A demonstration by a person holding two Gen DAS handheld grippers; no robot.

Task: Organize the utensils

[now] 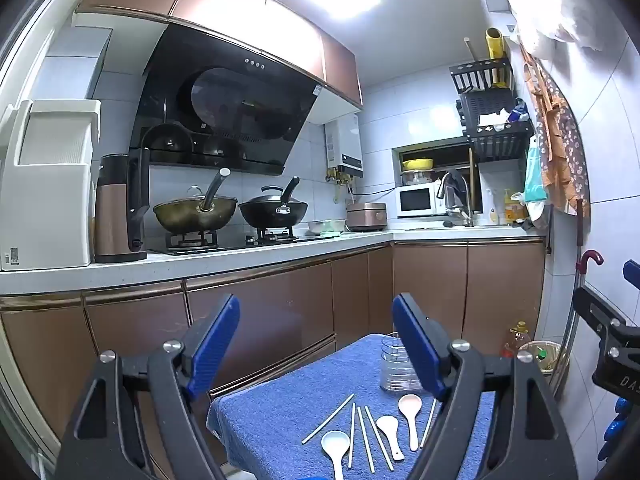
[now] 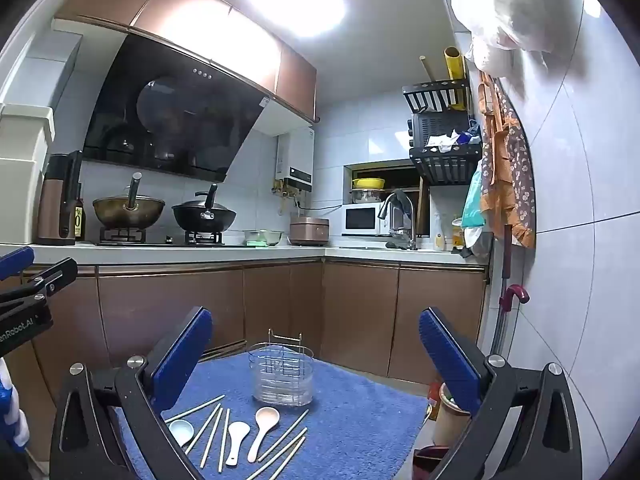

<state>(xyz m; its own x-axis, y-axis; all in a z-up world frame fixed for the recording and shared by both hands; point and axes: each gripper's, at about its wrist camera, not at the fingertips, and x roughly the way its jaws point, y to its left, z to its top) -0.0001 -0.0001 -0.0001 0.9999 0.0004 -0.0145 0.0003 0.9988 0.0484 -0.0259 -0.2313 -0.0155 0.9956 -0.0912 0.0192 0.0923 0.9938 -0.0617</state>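
Setting: kitchen; a small tabletop covered by a blue towel [image 2: 360, 412] carries all the task's things.
Utensil holder: clear holder in a wire frame [image 2: 282, 372], upright at the far end of the towel, nothing inside that can be seen.
Spoons: three, lying flat on the near half: a pinkish spoon [image 2: 262, 432], a white spoon [image 2: 236, 440] just beside it, and a pale spoon [image 2: 181, 428] furthest left, partly behind a finger.
Chopsticks: several loose sticks [image 2: 208, 428] among the spoons, some nearly parallel, some splayed, a few close against spoon handles.
Left gripper: [image 1: 316, 344] level, above the near end of the tabletop, fingers spread wide, nothing between them.
Right gripper: [image 2: 316, 356] level, beside the left one, fingers spread fully, holding nothing.
Progress: judged at the start; nothing sits in the holder yet.
Risk, chopsticks: thin and round, they could roll or slip on the soft towel when pinched; a pinch may gather two at once.
Risk, holder: light-looking and tall; a nudge from a utensil entering at a slant could tip it.
Risk, crowding: closing on one piece may drag a neighbour.
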